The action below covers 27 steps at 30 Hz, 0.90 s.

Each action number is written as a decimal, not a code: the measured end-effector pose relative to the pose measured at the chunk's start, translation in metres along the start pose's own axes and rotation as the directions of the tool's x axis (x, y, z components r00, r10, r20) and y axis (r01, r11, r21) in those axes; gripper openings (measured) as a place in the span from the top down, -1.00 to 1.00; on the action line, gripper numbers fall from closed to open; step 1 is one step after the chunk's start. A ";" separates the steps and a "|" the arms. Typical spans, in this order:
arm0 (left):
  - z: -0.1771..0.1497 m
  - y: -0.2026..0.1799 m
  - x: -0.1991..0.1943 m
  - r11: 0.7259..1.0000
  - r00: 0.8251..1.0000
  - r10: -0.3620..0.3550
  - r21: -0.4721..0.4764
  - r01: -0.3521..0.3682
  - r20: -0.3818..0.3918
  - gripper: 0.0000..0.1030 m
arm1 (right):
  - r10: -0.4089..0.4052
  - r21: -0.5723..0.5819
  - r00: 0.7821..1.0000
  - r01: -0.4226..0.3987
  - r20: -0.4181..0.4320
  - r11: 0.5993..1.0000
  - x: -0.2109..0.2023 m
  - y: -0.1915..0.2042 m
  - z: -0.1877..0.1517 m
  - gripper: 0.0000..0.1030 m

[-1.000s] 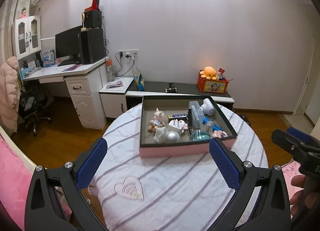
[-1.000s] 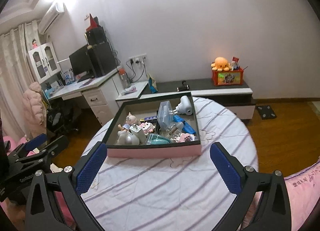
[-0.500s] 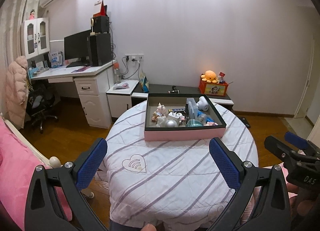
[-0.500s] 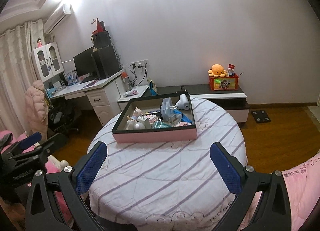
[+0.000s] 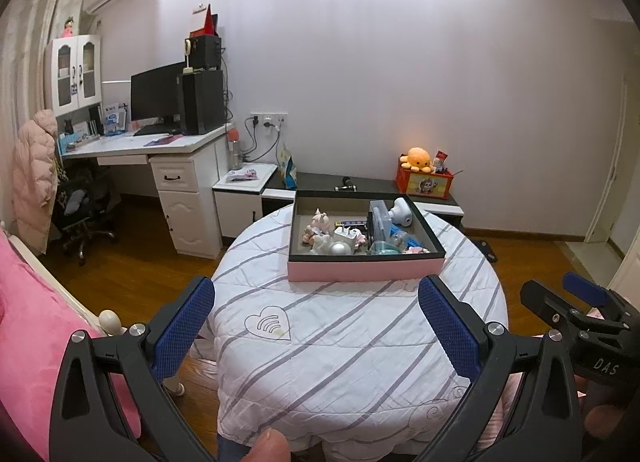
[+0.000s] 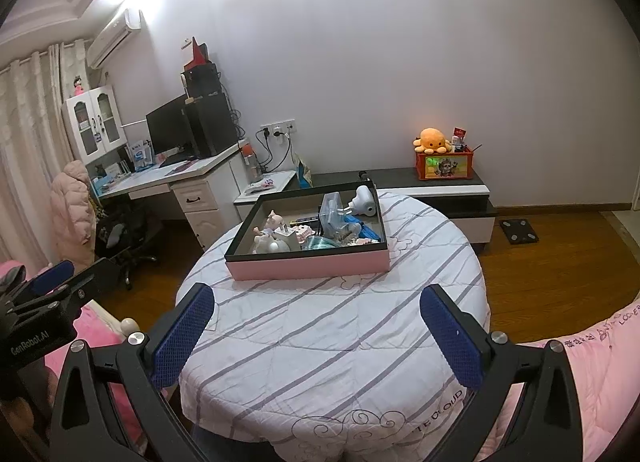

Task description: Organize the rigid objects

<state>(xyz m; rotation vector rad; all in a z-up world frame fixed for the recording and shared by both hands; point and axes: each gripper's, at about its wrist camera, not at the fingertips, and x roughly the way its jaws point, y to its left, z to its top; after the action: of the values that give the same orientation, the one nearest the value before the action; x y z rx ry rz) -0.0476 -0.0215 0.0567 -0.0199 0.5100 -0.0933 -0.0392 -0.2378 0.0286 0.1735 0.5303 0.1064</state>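
The left gripper hangs with its blue-padded jaws spread wide and empty, over the near part of a round table covered in a white, grey-striped quilt. On the far half of that table sits a pink-sided shallow box, holding small figurines, a white charger plug and a clear plastic case heaped together. The right gripper is likewise wide apart and holds nothing, near the table's front edge.

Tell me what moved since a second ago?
Both grippers, left and right, pulled back from the pink box, so it looks smaller and more of the round table shows. Nothing was grabbed or dropped. Both jaws stayed open; the toys stayed in the box.
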 end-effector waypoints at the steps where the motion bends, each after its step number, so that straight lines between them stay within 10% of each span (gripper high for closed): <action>1: 0.000 0.000 0.000 1.000 1.000 0.000 0.001 0.000 0.000 -1.00 | 0.000 -0.002 1.000 0.000 0.000 1.000 0.000 0.000 0.000 -1.00; 27: 0.004 0.005 0.004 1.000 1.000 -0.008 -0.003 0.008 -0.012 -1.00 | 0.004 -0.015 1.000 -0.004 -0.002 1.000 -0.002 0.005 0.002 -1.00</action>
<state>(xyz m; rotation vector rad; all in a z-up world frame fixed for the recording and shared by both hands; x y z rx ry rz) -0.0418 -0.0168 0.0579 -0.0240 0.5216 -0.1010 -0.0402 -0.2338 0.0317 0.1601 0.5311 0.1146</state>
